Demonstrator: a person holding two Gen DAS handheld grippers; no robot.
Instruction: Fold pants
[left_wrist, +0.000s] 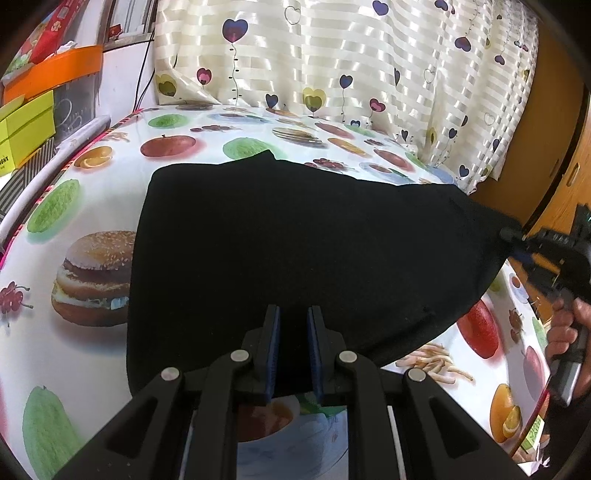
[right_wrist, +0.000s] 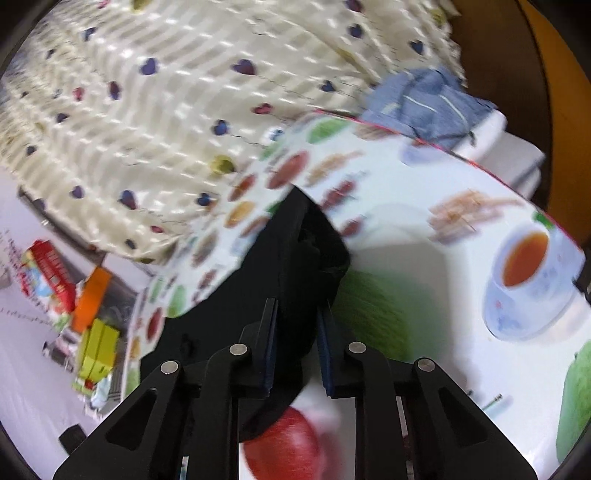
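1. The black pants (left_wrist: 295, 251) were spread on the table (left_wrist: 92, 206), apparently partly folded.
2. The left tool (left_wrist: 293, 354) was clamped on the near edge.
3. The right tool (right_wrist: 297, 350) was clamped on a bunched corner.
4. Further folding was judged outstanding.

Black pants (left_wrist: 295, 251), edges lifted off table.

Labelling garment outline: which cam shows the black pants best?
Left wrist view. The black pants lie sharp across the fruit-print tablecloth, most of the outline visible, the left hand-held gripper clamping the near edge. The right wrist view is blurred and shows only a bunched strip of the pants pinched in the right hand-held gripper.
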